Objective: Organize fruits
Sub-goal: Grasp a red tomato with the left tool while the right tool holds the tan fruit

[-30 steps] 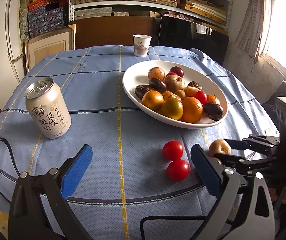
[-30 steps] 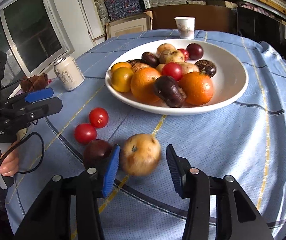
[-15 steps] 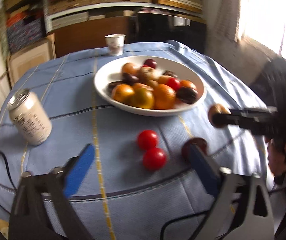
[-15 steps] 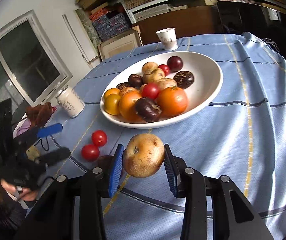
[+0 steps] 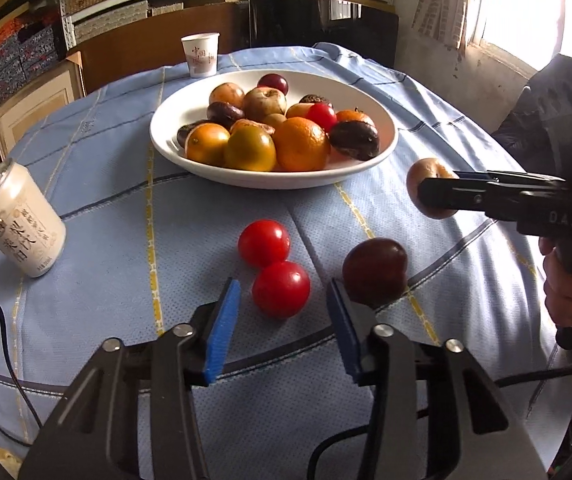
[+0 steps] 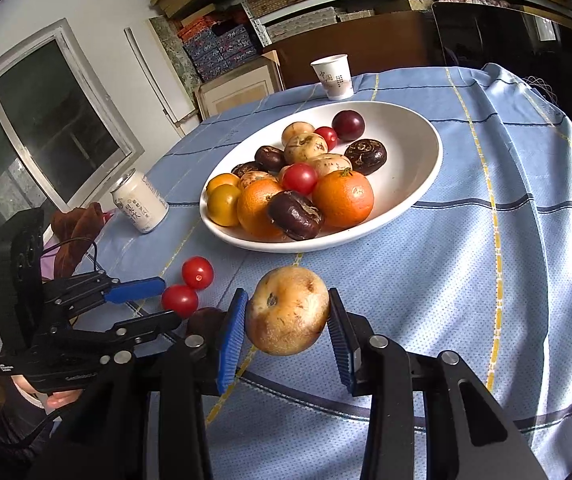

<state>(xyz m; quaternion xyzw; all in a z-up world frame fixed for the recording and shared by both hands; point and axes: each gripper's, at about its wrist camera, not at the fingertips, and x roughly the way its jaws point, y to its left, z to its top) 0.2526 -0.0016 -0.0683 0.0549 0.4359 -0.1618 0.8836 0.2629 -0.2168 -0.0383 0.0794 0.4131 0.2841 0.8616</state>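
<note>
My right gripper (image 6: 287,296) is shut on a speckled brown round fruit (image 6: 286,310) and holds it above the cloth, short of the white bowl (image 6: 426,184) heaped with oranges, tomatoes and dark fruits. In the left wrist view that fruit (image 5: 426,172) hangs at the right in the right gripper (image 5: 432,192). My left gripper (image 5: 282,283) is closing around the nearer of two red tomatoes (image 5: 281,289); its blue pads stand a little off the skin on both sides. The second tomato (image 5: 264,243) touches it from behind. A dark plum (image 5: 375,272) lies just right of my right-hand finger.
A pale drink can (image 5: 20,224) stands at the left of the blue checked tablecloth (image 5: 126,220), and a paper cup (image 5: 201,55) behind the bowl (image 5: 366,172). A cable trails over the near table edge. Shelves and boxes fill the background; a window is at the right.
The left gripper's jaws have narrowed a lot and come in low to the near tomato. The right gripper closed on the brown fruit and lifted it off the cloth.
</note>
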